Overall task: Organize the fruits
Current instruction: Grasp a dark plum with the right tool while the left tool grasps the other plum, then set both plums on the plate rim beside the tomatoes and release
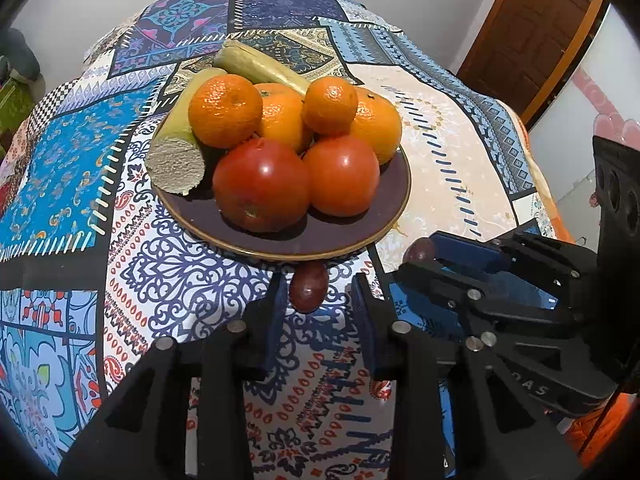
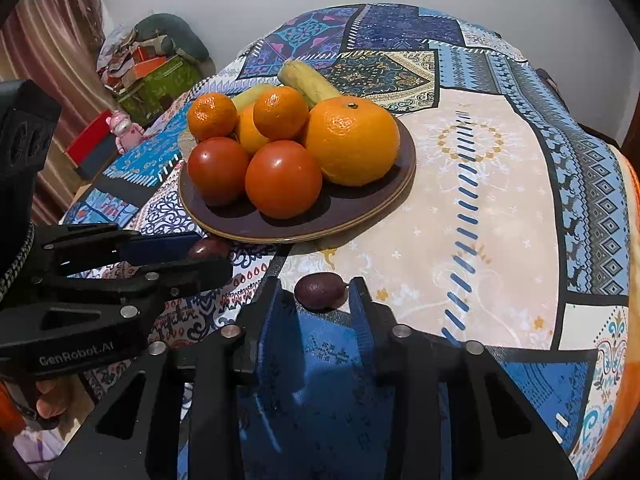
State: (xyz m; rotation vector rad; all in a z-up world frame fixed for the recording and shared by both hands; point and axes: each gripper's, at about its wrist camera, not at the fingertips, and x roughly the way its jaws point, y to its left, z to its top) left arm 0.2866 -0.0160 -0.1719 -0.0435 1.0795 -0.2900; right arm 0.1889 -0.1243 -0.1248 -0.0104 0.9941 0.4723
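A dark brown plate (image 1: 360, 236) holds several oranges (image 1: 225, 110), two red round fruits (image 1: 262, 184) and two cut yellow-green stalks (image 1: 180, 148). In front of the plate, two small dark purple fruits lie on the patterned cloth. One purple fruit (image 1: 309, 288) sits between the fingers of my left gripper (image 1: 318, 284). It touches the left finger, and a strip of cloth shows on its right. My right gripper (image 2: 320, 284) is shut on the other purple fruit (image 2: 320, 292), with both blue pads against it. Each gripper also shows in the other's view: the right gripper (image 1: 416, 256) and the left gripper (image 2: 212, 256).
The patchwork cloth (image 2: 480, 200) covers the whole table, which drops off at the right and far edges. A wooden door (image 1: 532, 40) stands at the back right. Boxes and a pink toy (image 2: 124, 128) clutter the floor to the left. A hand (image 2: 48, 400) holds the left gripper.
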